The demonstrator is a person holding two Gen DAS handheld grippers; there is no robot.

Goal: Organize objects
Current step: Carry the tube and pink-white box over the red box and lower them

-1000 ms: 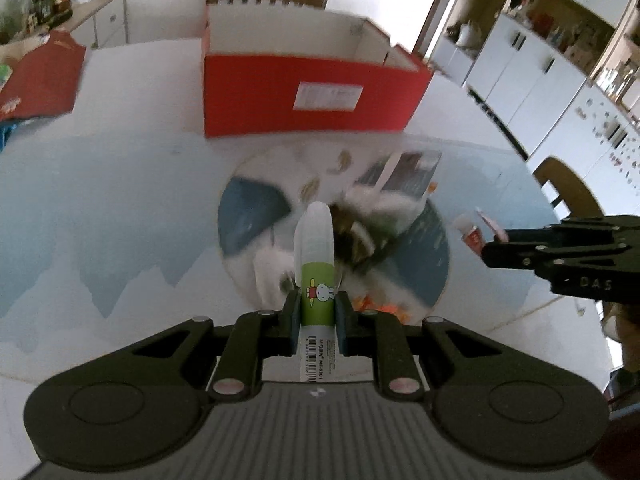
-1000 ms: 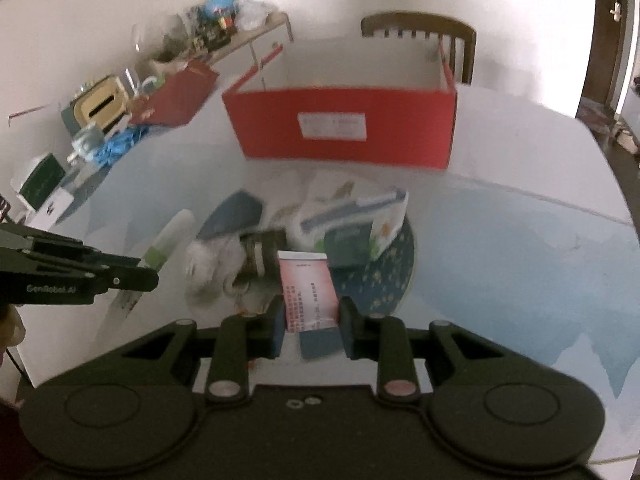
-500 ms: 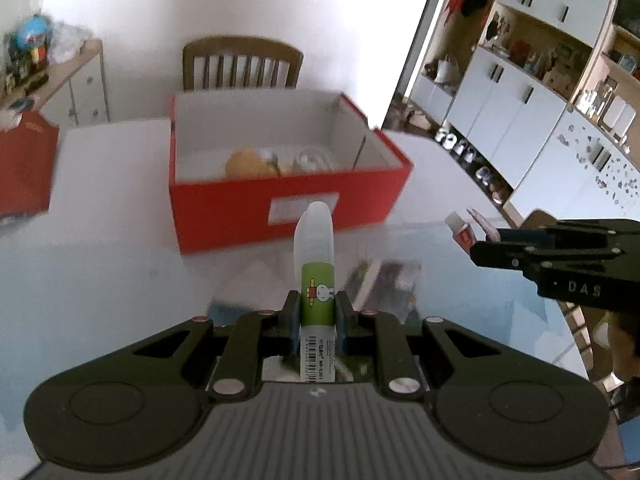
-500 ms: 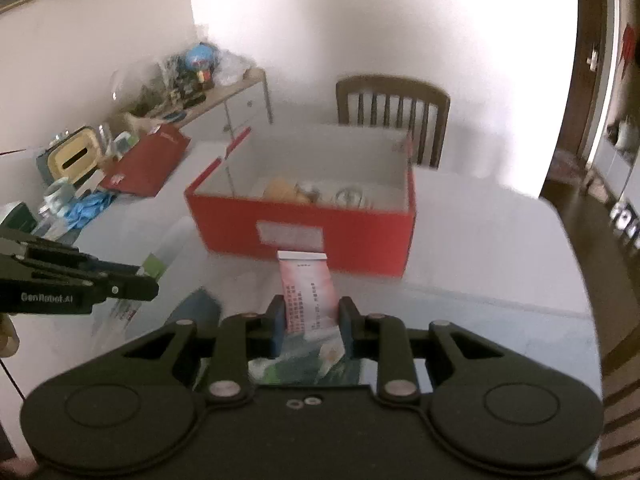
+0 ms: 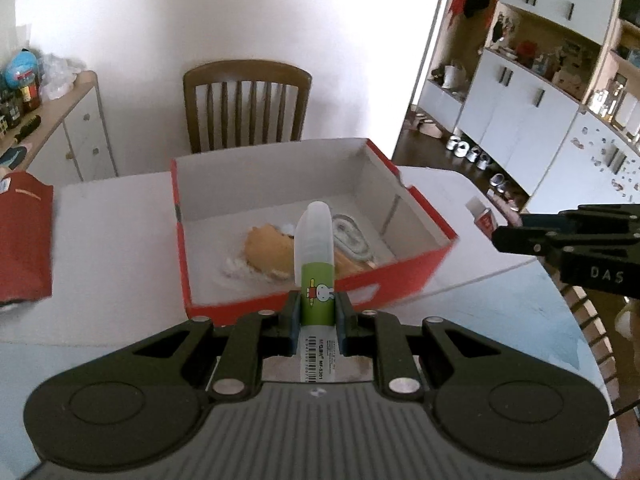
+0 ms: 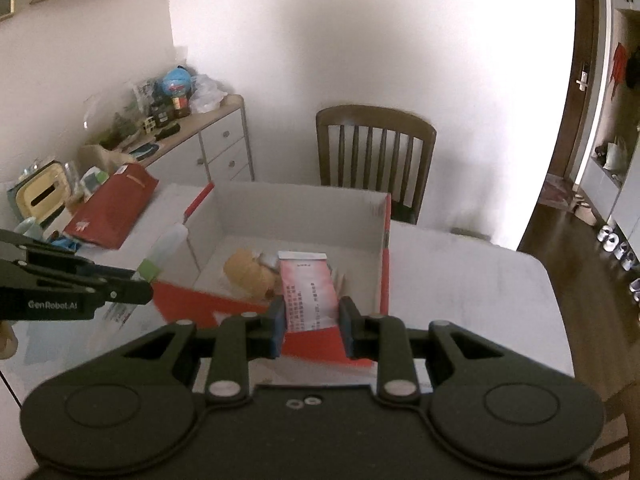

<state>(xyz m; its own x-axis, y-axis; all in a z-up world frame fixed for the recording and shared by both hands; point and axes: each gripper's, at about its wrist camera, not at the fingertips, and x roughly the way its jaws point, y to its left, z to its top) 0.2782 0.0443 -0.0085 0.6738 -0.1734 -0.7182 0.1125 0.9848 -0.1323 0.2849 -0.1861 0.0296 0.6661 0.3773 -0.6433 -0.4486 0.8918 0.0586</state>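
Vs a sec ago: both grippers were low over a round mat w/ loose items, red box well ahead and seen from the side. Now both are up and closer, box interior visible just ahead of the fingertips in both wrist views; mat no longer in view. Grip on each item unchanged, same spot btwn the pads.

L gripper [image 5: 318,312]: narrow, clamped on a glue stick [image 5: 315,264]. Stick's long axis runs along the fingers, pointing fwd/away from the gripper; translucent cap end out front, barcode end back toward the gripper body. Pads hold it on the green label, roughly mid-length. Cap tip overlaps the red box [image 5: 404,276] interior in this view, over the box's near wall.

R gripper [image 6: 312,320]: a bit wider, clamped on a pink-and-white tube [image 6: 306,288]. Tube's long axis also along the fingers, flat crimped white end fwd, lower part btwn the pads. It sits just ahead of the gripper, above the box's near wall.

Inside the box, ahead of both: a tan rounded item [image 5: 268,250] and a grey roll [image 5: 352,236], touching or nearly so; details blurred.

Each gripper shows at the edge of the other's view: R one to the right of L, L one to the left of R, apart. Wooden chair [image 5: 246,106] beyond the box's far side. Red bag [image 6: 114,210] off to the left on the table [image 5: 116,240].
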